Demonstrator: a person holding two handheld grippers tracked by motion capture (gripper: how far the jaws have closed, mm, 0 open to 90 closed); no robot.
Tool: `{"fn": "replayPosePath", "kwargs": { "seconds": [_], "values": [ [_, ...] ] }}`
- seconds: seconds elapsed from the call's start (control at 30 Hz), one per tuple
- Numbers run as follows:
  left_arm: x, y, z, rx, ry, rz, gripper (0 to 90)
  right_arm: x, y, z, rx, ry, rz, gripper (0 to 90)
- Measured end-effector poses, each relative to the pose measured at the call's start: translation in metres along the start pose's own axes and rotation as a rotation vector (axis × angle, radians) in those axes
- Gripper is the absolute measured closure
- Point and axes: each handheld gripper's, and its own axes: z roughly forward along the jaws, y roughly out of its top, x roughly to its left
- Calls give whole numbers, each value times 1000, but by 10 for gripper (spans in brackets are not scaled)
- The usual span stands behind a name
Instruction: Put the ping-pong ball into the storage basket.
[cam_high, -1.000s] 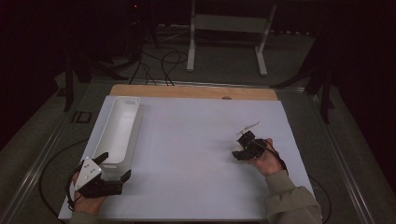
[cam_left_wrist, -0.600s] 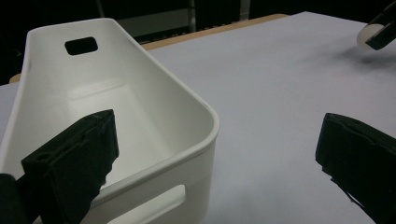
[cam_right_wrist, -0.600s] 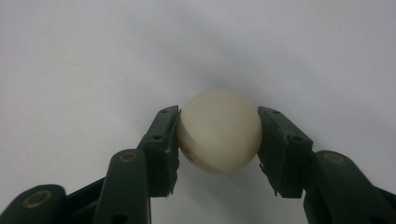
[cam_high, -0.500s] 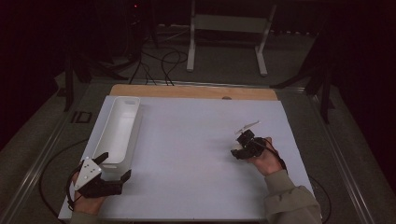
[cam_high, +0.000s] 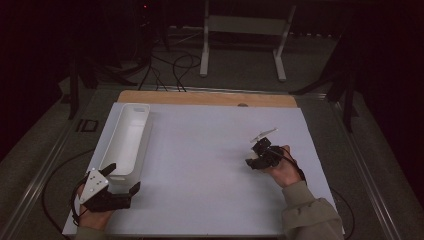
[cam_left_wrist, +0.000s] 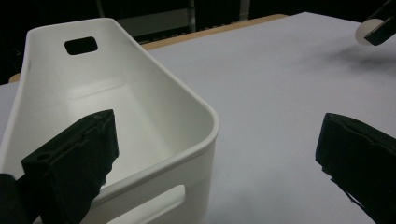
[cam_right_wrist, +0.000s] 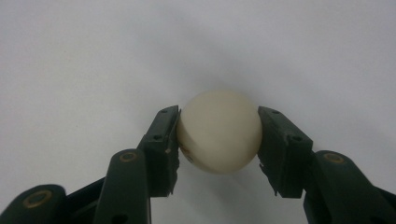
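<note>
Right gripper (cam_right_wrist: 218, 140), fingers clamped on a cream ball (cam_right_wrist: 218, 131) above the white tabletop (cam_high: 200, 165). Left gripper (cam_high: 122, 180), fingers apart, straddles the white bin's (cam_high: 127, 140) near corner. Risk: the smooth ball squirts free and rolls away.

The right tongs (cam_high: 256, 159), clamped on the cream ball (cam_right_wrist: 218, 131), sit a touch closer to the person and slightly lower on the white tabletop (cam_high: 210, 150) than a second ago; the shift is barely perceptible
</note>
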Motion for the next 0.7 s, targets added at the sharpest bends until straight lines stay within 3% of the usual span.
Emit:
{"fn": "replayPosePath", "kwargs": {
  "seconds": [0.7],
  "values": [
    [0, 0, 0, 0, -1, -1, 0, 3, 9, -6, -41, -7, -18, 507]
  ]
}}
